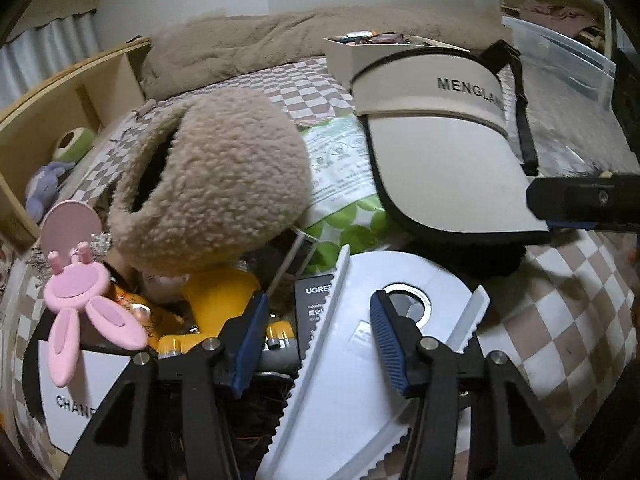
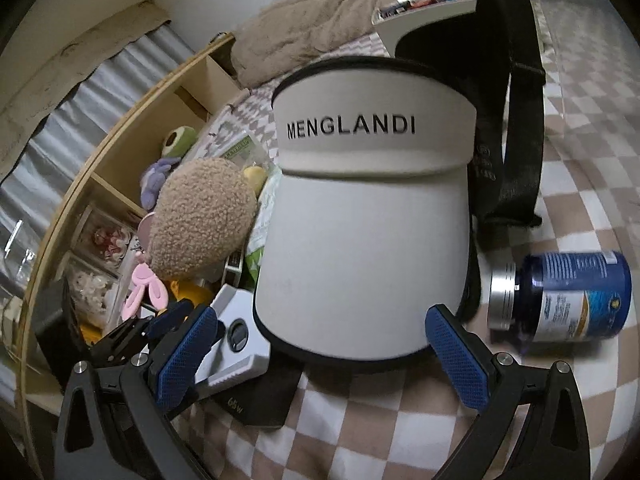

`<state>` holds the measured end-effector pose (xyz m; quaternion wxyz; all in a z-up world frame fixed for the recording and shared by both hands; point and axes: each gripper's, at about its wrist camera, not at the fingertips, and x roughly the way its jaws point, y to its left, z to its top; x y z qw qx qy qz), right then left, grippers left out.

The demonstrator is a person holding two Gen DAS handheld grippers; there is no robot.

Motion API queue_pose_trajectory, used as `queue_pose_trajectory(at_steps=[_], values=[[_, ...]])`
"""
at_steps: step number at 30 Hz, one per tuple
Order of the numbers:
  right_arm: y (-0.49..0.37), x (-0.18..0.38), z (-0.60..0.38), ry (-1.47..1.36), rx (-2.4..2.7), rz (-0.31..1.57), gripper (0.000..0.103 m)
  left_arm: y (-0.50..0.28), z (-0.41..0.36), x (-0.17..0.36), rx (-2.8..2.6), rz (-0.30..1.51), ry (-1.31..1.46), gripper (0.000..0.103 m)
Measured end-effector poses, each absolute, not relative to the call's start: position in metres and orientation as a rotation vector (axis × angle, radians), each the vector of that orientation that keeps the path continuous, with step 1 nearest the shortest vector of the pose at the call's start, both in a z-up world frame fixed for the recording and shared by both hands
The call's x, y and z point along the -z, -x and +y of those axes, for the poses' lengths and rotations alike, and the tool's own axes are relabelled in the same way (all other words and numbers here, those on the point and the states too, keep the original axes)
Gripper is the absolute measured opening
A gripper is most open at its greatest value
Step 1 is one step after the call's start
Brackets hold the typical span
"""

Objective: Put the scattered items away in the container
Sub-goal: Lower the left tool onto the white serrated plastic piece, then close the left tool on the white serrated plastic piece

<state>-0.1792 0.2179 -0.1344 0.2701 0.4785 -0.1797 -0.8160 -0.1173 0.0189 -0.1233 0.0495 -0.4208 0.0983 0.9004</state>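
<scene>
Checkered bed: left tongs angled down, part-open astride white serrated dispenser; right tongs wide apart before visor.

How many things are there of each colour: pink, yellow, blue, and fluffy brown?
Pink: 1, the bunny holder
Yellow: 1, the yellow toy
Blue: 1, the blue bottle
Fluffy brown: 1, the fuzzy bag
Total: 4
</scene>
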Motion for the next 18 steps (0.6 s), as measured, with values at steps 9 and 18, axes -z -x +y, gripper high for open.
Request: queue_pose_trajectory(at_steps=[9, 18], values=[[0.161, 0.148, 0.221, -1.336, 2.134, -0.535, 0.103, 0.114, 0.029, 0.123, -2.668, 0.279, 1.253, 0.052], [0.162, 0.155, 0.231, -1.36, 2.132, -0.627, 0.103, 0.085, 0.104, 0.125, -2.285, 0.19, 1.169, 0.057]])
